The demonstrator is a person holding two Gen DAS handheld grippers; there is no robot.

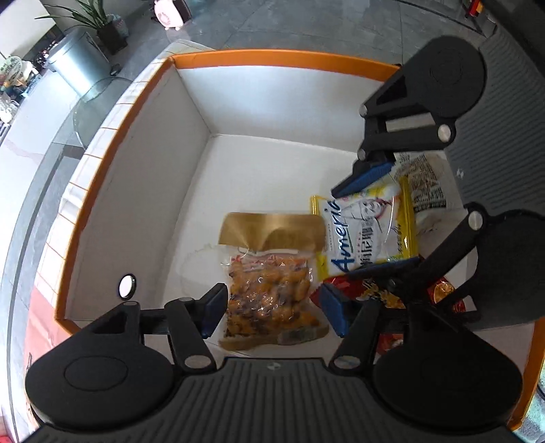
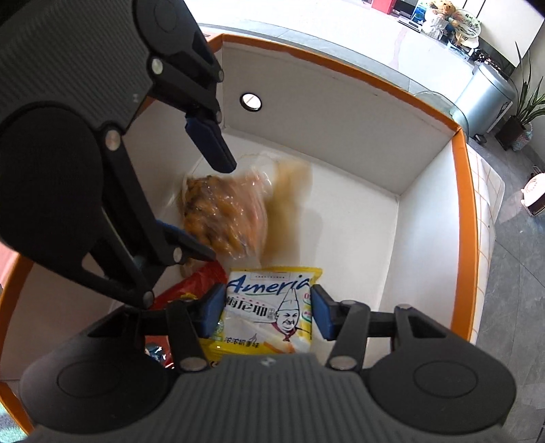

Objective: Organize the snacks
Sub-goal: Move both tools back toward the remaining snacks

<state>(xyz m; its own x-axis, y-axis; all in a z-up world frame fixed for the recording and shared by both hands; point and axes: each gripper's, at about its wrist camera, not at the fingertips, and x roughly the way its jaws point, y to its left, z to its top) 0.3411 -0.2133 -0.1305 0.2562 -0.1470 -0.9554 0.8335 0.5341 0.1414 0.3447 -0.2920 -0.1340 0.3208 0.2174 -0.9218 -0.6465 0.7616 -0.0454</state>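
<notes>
Both grippers are inside a white box with an orange rim, also in the right wrist view. My left gripper is open around a clear bag of orange snacks with a gold top, which lies on the box floor; the bag looks blurred in the right wrist view. My right gripper is open around a yellow and white "Ameria" packet, also in the left wrist view. A red packet lies beside it, partly under the grippers.
The box stands on a white tiled surface. A metal bin and a potted plant stand on the grey floor beyond. A round metal eyelet is in the box wall.
</notes>
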